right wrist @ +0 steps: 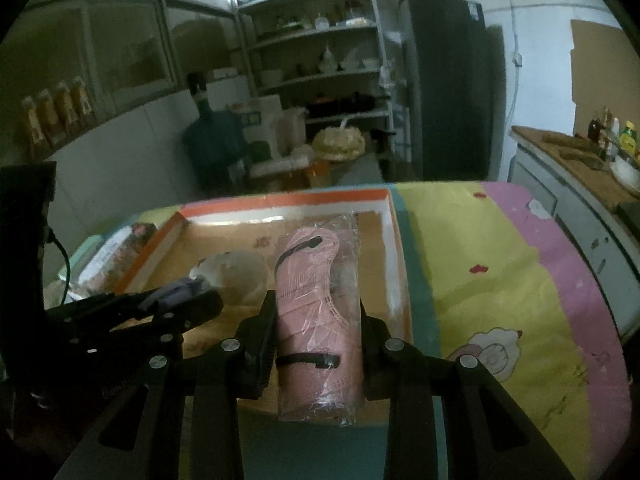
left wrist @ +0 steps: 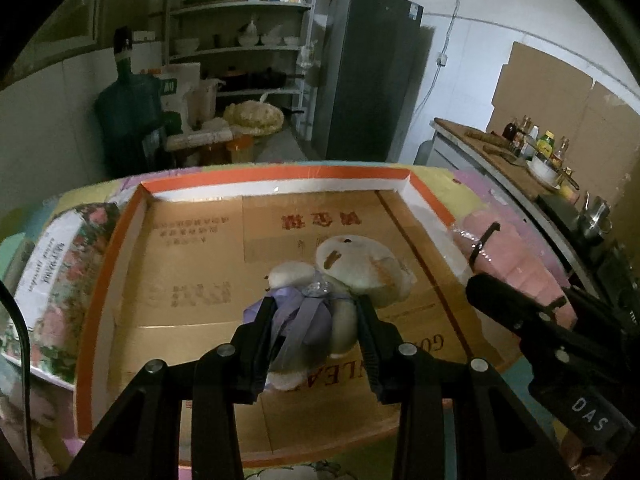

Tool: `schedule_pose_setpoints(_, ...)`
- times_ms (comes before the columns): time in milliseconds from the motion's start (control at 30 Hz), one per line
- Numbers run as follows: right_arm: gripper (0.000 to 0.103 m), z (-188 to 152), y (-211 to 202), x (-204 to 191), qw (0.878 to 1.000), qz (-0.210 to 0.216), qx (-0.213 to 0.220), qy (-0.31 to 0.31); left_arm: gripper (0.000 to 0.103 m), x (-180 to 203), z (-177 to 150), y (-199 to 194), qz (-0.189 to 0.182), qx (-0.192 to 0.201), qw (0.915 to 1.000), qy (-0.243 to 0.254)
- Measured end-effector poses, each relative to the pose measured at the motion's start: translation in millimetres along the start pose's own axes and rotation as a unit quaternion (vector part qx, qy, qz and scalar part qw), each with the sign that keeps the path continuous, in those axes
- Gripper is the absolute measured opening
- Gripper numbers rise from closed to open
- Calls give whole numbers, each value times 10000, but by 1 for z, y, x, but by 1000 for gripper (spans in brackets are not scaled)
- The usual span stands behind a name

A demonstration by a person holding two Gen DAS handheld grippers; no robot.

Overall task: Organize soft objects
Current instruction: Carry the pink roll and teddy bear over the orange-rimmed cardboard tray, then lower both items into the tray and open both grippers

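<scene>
Plush bear [left wrist: 352, 268], cream with a lilac ribbon at the neck, hangs between the left tongs [left wrist: 316, 320]: both pads press its ribbon and body, so that pair is clamped on it. Bear sits over the middle of the cardboard tray [left wrist: 192, 272], head toward 12 o'clock, feet toward 6 in the left wrist view; can't tell if it touches the tray floor

Right tongs [right wrist: 318, 324] are closed on the pink pack [right wrist: 316, 320], a clear plastic sleeve of pink soft items with two black straps across it. Pack runs lengthwise along the fingers, far end at 12 o'clock over the right part of the tray, near end sticking out toward 6 past the pads. In the left wrist view the same pack and right tongs show at 3 o'clock, over the tray's right wall

Tray is shallow, orange rim, white inner walls, brown printed cardboard floor. It lies on a bench [right wrist: 500, 280] covered with a yellow, pink and teal cartoon cloth. A floral printed pack [left wrist: 52, 280] lies just beside the tray's left wall, at 9 o'clock

Background at 12 o'clock: white shelf rack [left wrist: 244, 28] with dishes, dark fridge [left wrist: 368, 72], blue water jug [left wrist: 128, 120]. Side counter with bottles [left wrist: 536, 140] at 2 o'clock
</scene>
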State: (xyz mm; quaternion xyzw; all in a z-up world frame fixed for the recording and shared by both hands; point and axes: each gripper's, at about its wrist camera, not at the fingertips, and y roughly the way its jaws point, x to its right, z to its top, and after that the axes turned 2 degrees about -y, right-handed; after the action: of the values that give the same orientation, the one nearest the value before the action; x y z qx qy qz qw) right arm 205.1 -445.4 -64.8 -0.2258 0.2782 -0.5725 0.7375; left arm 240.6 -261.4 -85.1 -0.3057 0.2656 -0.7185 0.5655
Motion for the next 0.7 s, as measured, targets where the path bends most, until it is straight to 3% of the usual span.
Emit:
schedule_pose_setpoints(500,33,-4,38,1,9982,-232,-552,-101,41,6,-1,19,72,-75,9998,168)
schedule_pose_setpoints(700,33,-7,44,2,9973,-299,-649,-160,49,5,-1,19,34,-46,9999,155)
